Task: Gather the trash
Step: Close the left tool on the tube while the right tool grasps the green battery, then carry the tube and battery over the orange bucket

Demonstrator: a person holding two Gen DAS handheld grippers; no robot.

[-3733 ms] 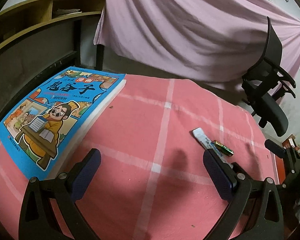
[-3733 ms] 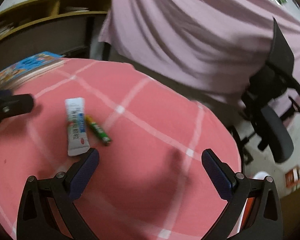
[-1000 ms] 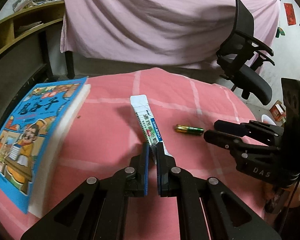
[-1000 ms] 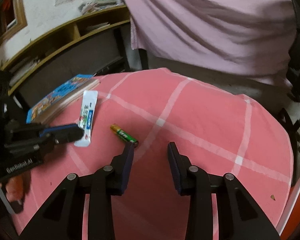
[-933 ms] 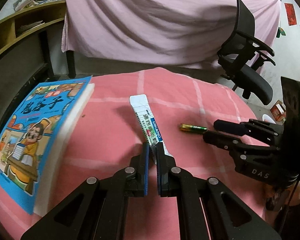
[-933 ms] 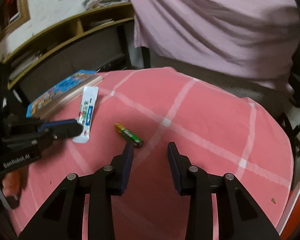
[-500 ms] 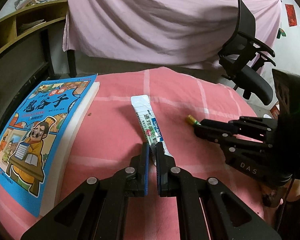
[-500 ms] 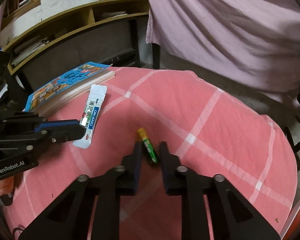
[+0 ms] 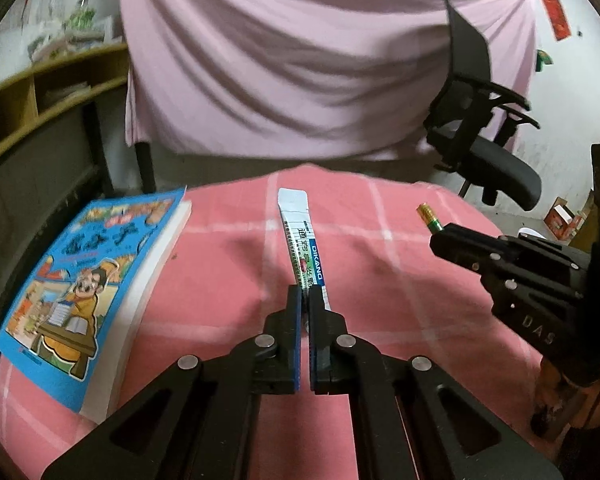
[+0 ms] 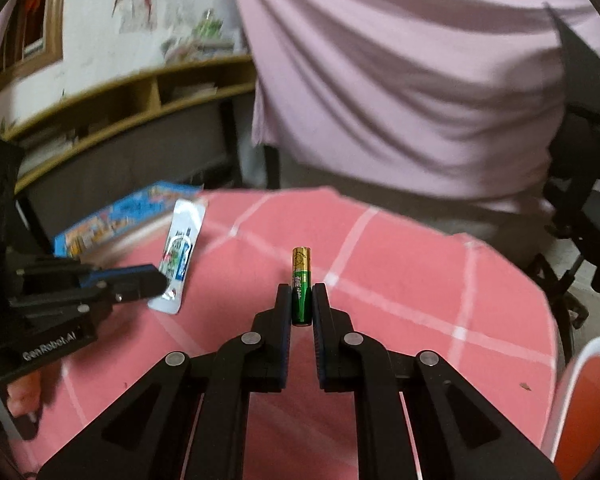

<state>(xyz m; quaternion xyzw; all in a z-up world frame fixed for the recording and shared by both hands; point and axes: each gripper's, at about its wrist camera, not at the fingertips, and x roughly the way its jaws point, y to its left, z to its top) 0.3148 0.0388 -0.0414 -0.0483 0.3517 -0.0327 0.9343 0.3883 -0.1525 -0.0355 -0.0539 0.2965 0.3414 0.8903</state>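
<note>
A flat white sachet (image 9: 299, 236) with green and blue print sticks forward out of my left gripper (image 9: 305, 294), which is shut on its near end and holds it above the pink checked tablecloth (image 9: 228, 264). My right gripper (image 10: 301, 292) is shut on a green and gold battery (image 10: 301, 278), lifted off the cloth with its gold tip pointing away. In the right wrist view the left gripper (image 10: 156, 278) shows at the left with the sachet (image 10: 180, 246). In the left wrist view the right gripper (image 9: 440, 236) shows at the right with the battery (image 9: 429, 218).
A thick comic book (image 9: 88, 272) with a blue cover lies on the table's left side. A black office chair (image 9: 484, 148) stands at the right beyond the table, before a pink hanging cloth (image 9: 300, 64). Wooden shelves (image 10: 120, 96) are at the back left. A red and white bin (image 10: 584, 392) sits low at the right.
My right gripper closed on the battery and lifted it off the cloth. My left gripper, still shut on the sachet, moved a little and the sachet now hangs clear of the table.
</note>
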